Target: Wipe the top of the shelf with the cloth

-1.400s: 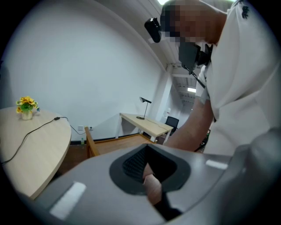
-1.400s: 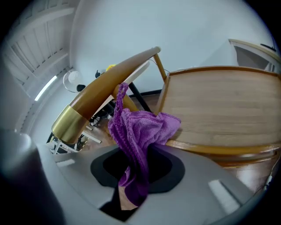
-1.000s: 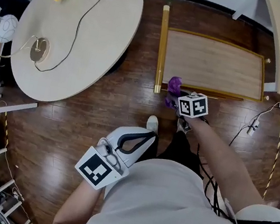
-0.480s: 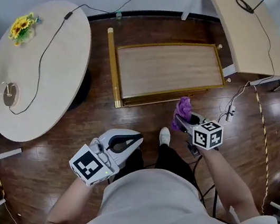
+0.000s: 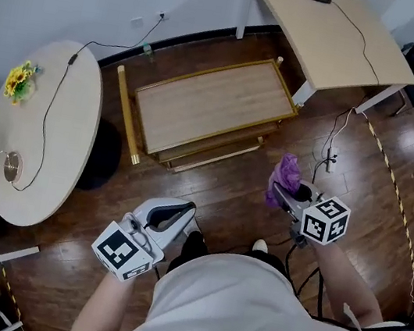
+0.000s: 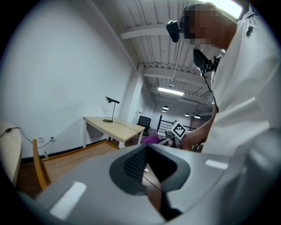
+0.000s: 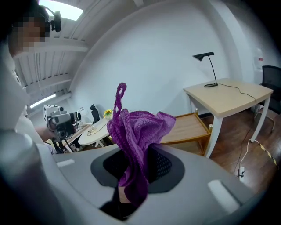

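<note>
Cloth in my right gripper, shelf top not yet touched.
My left gripper [image 5: 180, 210] is closed on nothing, held low beside my body. My right gripper [image 5: 287, 197] is clamped on the purple cloth [image 5: 288, 173], which bunches up above the jaws, over the floor [image 5: 225, 196] and apart from the wooden shelf [image 5: 210, 104] farther ahead.

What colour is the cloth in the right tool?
Purple. The cloth shows best in the right gripper view.
</note>
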`<action>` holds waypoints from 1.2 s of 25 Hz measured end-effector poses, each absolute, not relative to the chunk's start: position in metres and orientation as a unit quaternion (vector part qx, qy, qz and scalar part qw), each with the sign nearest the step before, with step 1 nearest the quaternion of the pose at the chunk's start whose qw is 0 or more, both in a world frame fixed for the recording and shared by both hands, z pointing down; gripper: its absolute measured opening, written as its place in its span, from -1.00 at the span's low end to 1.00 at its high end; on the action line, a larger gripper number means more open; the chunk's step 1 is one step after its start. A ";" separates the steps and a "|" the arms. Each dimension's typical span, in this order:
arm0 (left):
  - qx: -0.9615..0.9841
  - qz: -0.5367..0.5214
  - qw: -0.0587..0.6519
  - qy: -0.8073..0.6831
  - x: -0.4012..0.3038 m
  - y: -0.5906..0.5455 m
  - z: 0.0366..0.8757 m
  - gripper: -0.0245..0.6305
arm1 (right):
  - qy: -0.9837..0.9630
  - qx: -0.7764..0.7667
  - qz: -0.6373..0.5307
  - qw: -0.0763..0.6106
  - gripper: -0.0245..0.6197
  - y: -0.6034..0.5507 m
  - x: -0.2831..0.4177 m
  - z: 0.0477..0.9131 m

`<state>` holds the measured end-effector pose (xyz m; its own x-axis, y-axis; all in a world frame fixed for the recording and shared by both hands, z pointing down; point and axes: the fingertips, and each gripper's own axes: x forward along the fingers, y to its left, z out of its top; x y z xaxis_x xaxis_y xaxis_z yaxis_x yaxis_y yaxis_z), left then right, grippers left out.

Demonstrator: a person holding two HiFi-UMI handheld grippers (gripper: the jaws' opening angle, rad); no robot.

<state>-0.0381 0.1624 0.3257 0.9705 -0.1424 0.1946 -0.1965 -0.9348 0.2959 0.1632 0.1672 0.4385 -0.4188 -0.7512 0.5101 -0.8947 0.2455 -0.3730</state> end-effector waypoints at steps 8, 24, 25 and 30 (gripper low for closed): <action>0.975 0.075 0.161 -0.132 0.068 0.273 0.307 -0.87 | -0.803 0.519 0.278 0.093 -0.60 0.276 0.252 0.415; 0.985 0.087 0.123 -0.079 0.131 0.379 0.281 -0.87 | -0.789 0.558 0.251 0.054 -0.60 0.392 0.310 0.363; 0.986 0.082 0.120 -0.076 0.128 0.381 0.278 -0.87 | -0.786 0.561 0.256 0.047 -0.60 0.396 0.307 0.361; 0.988 0.073 0.118 -0.073 0.097 0.396 0.274 -0.86 | -0.790 0.566 0.227 0.062 -0.60 0.409 0.279 0.343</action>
